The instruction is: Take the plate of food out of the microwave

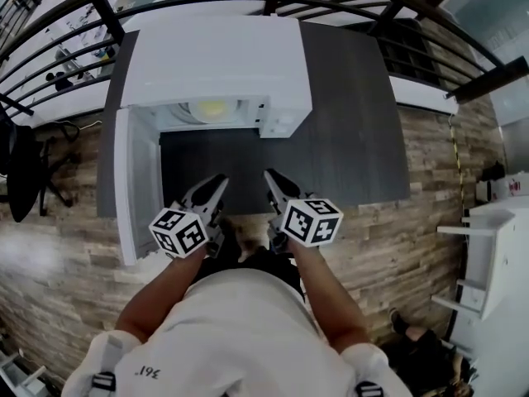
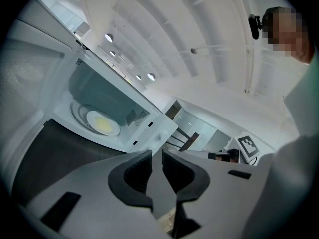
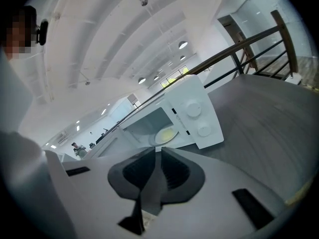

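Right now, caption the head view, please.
Left gripper and right gripper face the open white microwave, round plate of yellow food inside.

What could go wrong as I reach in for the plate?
1. The open door stands right beside the left gripper; a wide swing could knock it.
2. The plate sits back inside the microwave; a one-sided pinch may tilt it and spill the food.
3. The right gripper looks shut; open it first.

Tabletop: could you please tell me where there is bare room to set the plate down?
The tabletop is bare right of the microwave, and in front of it beside the open door. The left is crowded: the door fills it.
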